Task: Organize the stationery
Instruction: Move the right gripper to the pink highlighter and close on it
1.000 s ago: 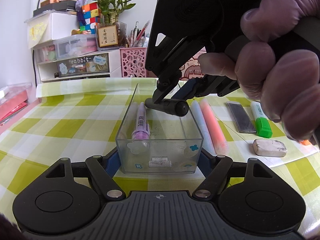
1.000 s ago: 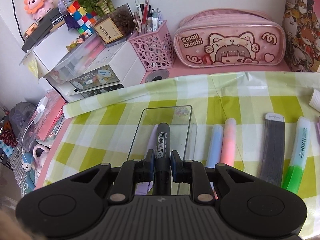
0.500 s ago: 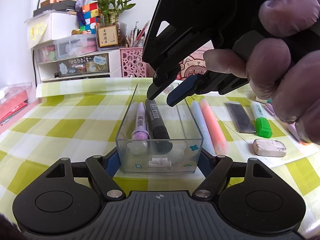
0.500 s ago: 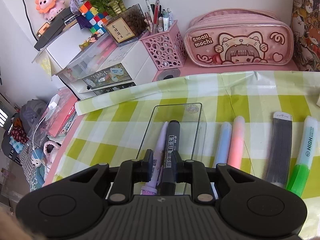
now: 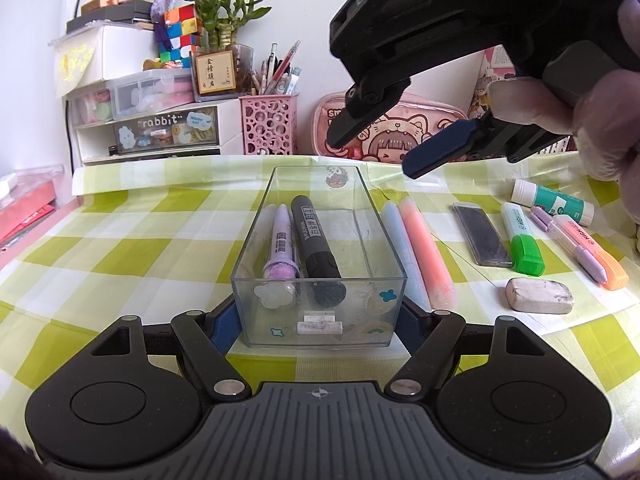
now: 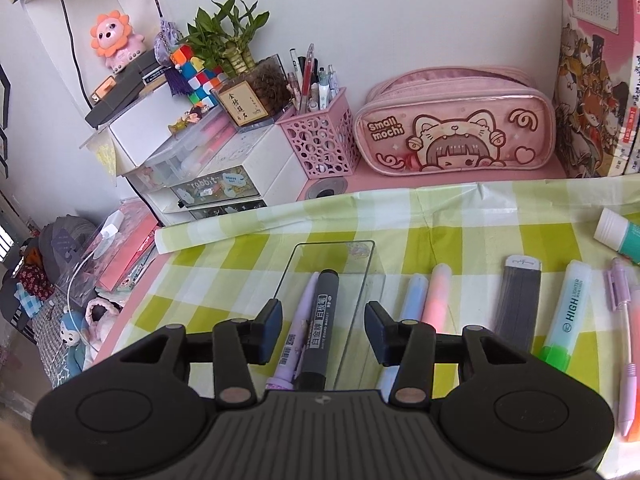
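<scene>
While your tabletop (image 5: 120,240) lies under a green-checked cloth, a pink pencil case (image 6: 456,132), pen basket (image 6: 320,144) and drawers (image 6: 216,184) line the wall behind it. Your left claw (image 5: 318,322) is clenched on the clear box (image 5: 318,316). A second ago your right claw (image 6: 324,330) gripped the black marker (image 5: 316,240) over that box; now the marker lies inside beside a purple pen (image 5: 282,240), and the right claw's jaws are opening, empty, lifted above the box.
</scene>
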Demonstrator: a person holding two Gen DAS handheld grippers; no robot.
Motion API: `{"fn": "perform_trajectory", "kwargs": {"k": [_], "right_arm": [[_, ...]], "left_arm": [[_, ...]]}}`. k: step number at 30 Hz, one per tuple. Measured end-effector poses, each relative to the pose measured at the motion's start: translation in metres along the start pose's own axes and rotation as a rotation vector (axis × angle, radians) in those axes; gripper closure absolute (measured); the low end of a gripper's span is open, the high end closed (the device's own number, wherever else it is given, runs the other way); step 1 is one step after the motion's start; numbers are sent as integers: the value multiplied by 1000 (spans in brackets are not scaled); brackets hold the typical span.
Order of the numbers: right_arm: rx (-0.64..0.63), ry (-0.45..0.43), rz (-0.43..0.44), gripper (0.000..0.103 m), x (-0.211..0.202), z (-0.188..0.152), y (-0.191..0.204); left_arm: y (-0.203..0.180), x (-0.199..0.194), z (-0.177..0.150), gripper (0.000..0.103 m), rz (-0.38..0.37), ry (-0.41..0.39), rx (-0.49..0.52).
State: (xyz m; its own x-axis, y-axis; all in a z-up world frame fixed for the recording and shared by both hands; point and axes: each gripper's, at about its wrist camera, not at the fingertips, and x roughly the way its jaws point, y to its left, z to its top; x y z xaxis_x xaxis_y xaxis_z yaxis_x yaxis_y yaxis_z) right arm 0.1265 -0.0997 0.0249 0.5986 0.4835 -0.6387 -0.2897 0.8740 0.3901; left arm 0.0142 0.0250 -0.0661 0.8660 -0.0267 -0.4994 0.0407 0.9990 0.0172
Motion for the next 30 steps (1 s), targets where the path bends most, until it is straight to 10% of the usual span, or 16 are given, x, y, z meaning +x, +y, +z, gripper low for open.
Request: {"fn": "perform_trajectory", "kwargs": {"k": [8,21,30], "right_arm": [[-13,-61,-33,29,-21,0,-19],[-30,-22,-87,27,0,-19,-45],[-93,27,-106,57,20,-29,-47]], "left_arm": [[0,0,0,28,0,0,0],[0,0,0,28,0,0,0],[0,0,0,28,0,0,0]]}}
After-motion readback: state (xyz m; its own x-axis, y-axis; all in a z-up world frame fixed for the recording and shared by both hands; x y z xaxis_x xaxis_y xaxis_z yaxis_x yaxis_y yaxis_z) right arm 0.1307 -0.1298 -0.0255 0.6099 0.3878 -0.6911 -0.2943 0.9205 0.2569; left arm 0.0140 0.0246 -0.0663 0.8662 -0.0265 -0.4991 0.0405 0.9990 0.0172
